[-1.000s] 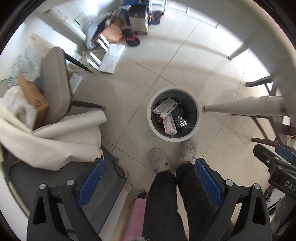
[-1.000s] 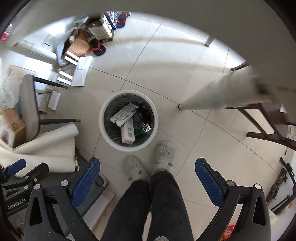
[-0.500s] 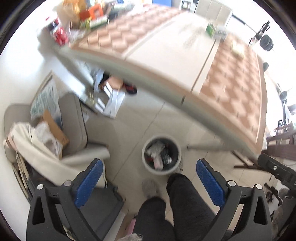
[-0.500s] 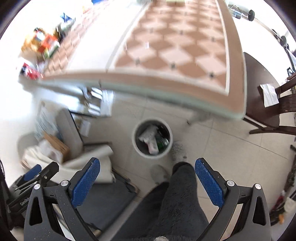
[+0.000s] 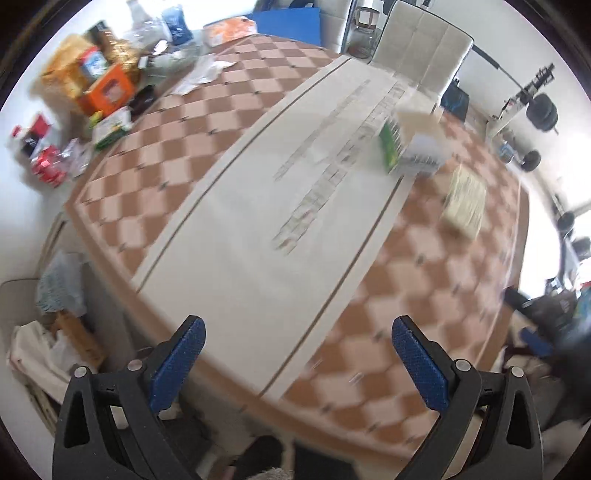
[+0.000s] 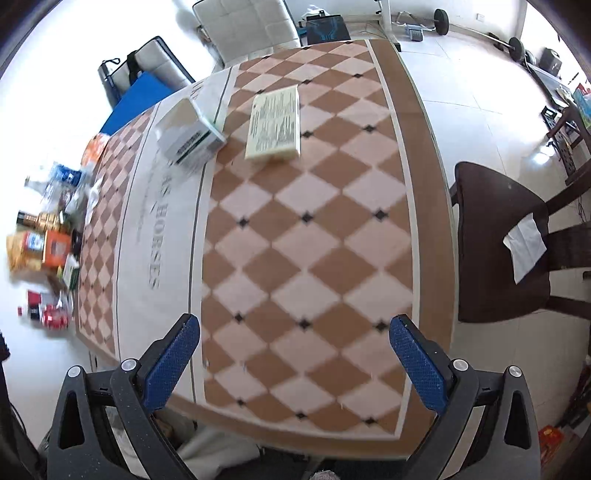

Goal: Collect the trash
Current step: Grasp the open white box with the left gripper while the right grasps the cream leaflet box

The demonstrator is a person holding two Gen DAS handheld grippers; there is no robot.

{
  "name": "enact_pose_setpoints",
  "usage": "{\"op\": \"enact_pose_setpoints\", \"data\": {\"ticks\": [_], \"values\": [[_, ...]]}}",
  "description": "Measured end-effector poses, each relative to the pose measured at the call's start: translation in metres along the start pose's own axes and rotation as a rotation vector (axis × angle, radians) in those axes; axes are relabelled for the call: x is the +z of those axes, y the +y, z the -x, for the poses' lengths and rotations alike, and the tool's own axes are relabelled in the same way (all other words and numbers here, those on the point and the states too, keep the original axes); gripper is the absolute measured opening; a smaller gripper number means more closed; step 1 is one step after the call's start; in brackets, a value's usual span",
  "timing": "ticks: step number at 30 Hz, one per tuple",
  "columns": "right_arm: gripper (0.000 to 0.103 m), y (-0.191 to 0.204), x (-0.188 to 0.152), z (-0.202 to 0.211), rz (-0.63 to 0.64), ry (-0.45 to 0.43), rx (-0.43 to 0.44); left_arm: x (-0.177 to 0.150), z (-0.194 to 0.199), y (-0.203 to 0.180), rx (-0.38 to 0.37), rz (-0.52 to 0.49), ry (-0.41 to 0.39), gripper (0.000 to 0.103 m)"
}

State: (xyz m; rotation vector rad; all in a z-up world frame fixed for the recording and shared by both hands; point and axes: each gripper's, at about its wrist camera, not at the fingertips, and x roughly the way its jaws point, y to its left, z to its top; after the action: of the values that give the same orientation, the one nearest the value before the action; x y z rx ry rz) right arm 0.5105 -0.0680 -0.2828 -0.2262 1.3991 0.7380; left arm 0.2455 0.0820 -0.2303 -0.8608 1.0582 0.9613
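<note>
Both the left claw [image 5: 293, 356] and the right claw [image 6: 293, 352] hang spread wide over the checkered bench [image 6: 314, 236], gripping nothing (blue pads bare). A flat cream printed packet [image 6: 275, 123] lies just beside a white carton [image 6: 192, 138] near the bench's far end, well apart from both claws.

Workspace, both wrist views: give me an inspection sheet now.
Surface: checkered table, pale strip beside the checks.
Job's things: pale flat box and grey carton lying apart on the table.
Clutter: packages heaped at the far end.
Grippers: left gripper and right gripper open, empty.
Cables: nothing seen.
Surroundings: dark chair bearing a white tissue; white chair; barbell on the floor.
</note>
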Motion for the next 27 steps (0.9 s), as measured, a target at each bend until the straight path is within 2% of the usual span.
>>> {"op": "enact_pose_setpoints", "data": {"ticks": [4,6,9,12,18,19,20,21,25,27], "values": [[0.103,0.005,0.087,-0.045,-0.024,0.014,-0.033,0.090,-0.033,-0.062,-0.055,-0.006,0.064,0.103],[0.103,0.005,0.123,-0.063,-0.040,0.022,-0.052,0.125,-0.055,-0.085,-0.073,-0.001,0.112,0.103],[0.103,-0.003,0.163,-0.086,-0.073,0.034,-0.078,0.163,-0.091,-0.114,-0.094,0.005,0.187,0.103],[0.103,-0.018,0.186,-0.100,-0.113,0.043,-0.094,0.184,-0.123,-0.140,-0.095,-0.004,0.245,0.103],[0.103,-0.039,0.205,-0.114,-0.156,0.060,-0.088,0.195,-0.171,-0.161,-0.024,-0.047,0.317,0.102],[0.103,-0.040,0.206,-0.115,-0.155,0.061,-0.086,0.193,-0.173,-0.161,-0.017,-0.056,0.312,0.098],[0.103,-0.039,0.208,-0.117,-0.151,0.063,-0.079,0.192,-0.173,-0.159,-0.010,-0.065,0.302,0.083],[0.103,-0.037,0.209,-0.118,-0.145,0.065,-0.069,0.189,-0.174,-0.155,0.009,-0.076,0.297,0.075],[0.103,-0.020,0.212,-0.124,-0.106,0.079,-0.032,0.178,-0.164,-0.126,0.092,-0.118,0.231,0.075],[0.103,-0.003,0.212,-0.133,-0.070,0.096,-0.023,0.167,-0.161,-0.104,0.124,-0.107,0.217,0.075]]}}
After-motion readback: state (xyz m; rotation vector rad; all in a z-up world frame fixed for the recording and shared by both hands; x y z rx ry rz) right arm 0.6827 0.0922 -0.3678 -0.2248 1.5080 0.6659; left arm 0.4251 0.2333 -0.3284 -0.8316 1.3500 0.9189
